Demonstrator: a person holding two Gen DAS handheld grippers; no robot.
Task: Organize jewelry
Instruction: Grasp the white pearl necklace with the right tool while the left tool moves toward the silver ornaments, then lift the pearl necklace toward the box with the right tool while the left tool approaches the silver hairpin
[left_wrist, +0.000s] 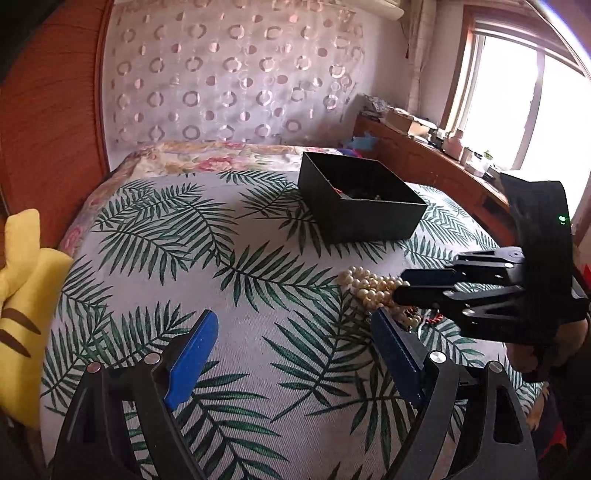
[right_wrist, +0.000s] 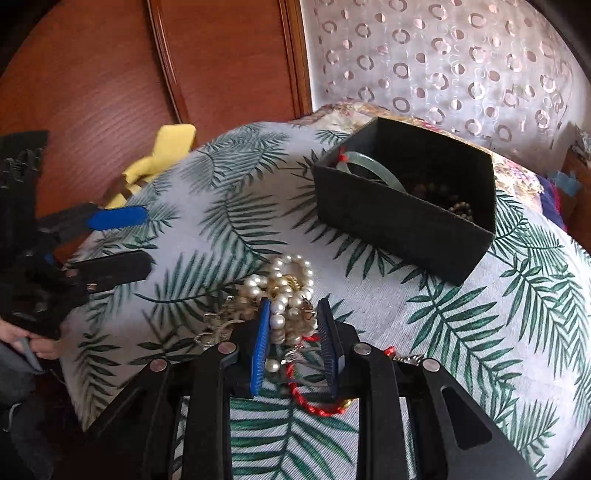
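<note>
One black square cardboard box (right_wrist: 402, 225), one green jade bangle (right_wrist: 373, 171) inside, one tangled heap of cream pearl strands (right_wrist: 284, 291), one red twisted cord (right_wrist: 314, 404), one yellow plush toy (left_wrist: 22, 314)

Both wrist views look steeply down, sharing the bedspread (left_wrist: 258, 236).

Cloth (left_wrist: 258, 332): pale grey, dark green palm fronds. Box (right_wrist: 399, 225): black; pale green bangle (right_wrist: 373, 168) inside. Pearls (right_wrist: 284, 291): cream-white, mixed with gold; red cord (right_wrist: 314, 404) alongside. Gripper pads (left_wrist: 192, 362): blue. Curtain (left_wrist: 236, 74): white, pinkish rings. Cushion (left_wrist: 22, 302): yellow, brown stripes
</note>
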